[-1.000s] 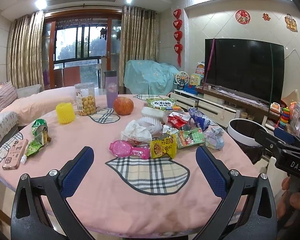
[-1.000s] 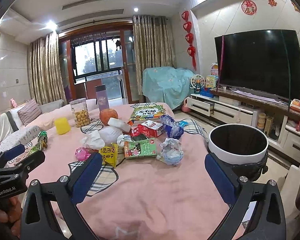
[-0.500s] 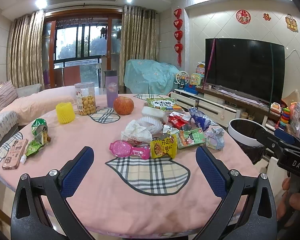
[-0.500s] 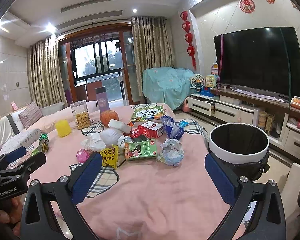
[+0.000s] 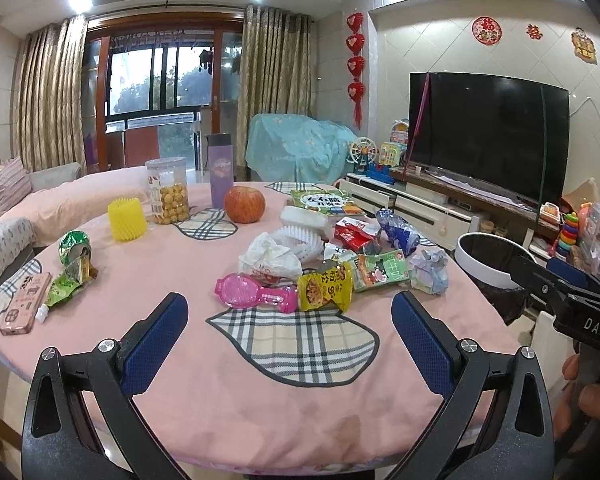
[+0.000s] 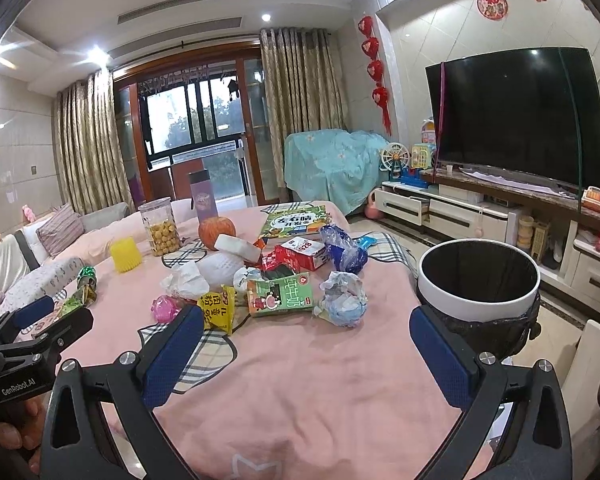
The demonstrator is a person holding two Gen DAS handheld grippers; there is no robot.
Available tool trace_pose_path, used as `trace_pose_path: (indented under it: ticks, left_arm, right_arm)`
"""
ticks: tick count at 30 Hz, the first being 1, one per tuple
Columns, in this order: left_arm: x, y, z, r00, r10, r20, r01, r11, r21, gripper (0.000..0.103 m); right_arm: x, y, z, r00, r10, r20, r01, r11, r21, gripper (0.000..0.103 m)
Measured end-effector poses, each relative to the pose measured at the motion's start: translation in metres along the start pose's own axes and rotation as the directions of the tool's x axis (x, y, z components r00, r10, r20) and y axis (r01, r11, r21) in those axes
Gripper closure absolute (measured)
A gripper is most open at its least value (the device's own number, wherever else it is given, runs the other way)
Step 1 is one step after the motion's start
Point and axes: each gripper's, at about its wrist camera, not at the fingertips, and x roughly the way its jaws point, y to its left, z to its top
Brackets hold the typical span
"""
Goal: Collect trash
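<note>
Hovering above the pink-clothed round table [image 5: 260, 392], the left gripper [image 5: 290, 332] and right gripper [image 6: 306, 344] gape wide, holding nothing. Crumpled wrappers [image 6: 342, 298] and snack packets [image 5: 326, 290] lie mid-table; the white-rimmed bin [image 6: 478, 296] alongside looks empty, so collecting seems unstarted.

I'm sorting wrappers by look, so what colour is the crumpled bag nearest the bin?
Pale blue and white crumpled bag, clearest in the right wrist view.

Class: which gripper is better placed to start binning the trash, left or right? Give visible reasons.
Probably right. The right gripper is open, with the crumpled wrapper just ahead and the bin alongside. The left gripper, also open, sits farther from the bin.
</note>
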Motion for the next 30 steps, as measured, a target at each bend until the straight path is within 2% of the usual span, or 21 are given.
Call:
trace_pose_path:
  ticks: [9,18,30]
  left_arm:
    - [0.015,0.000,-0.004,0.999,-0.008,-0.053,0.007,1.000,-0.012,0.000]
    - [0.052,-0.005,-0.004,0.989,-0.047,-0.139,0.043,0.999,-0.032,0.000]
    - [0.113,-0.025,0.005,0.971,-0.078,-0.224,0.078,0.997,-0.010,0.005]
  right_arm:
    - [0.013,-0.001,-0.002,0.999,-0.005,-0.054,0.004,1.000,-0.010,0.000]
    - [0.041,-0.017,-0.004,0.991,0.003,-0.135,-0.003,1.000,0.004,0.000]
    - [0.099,-0.042,-0.005,0.965,0.023,-0.263,-0.011,0.999,0.050,0.000]
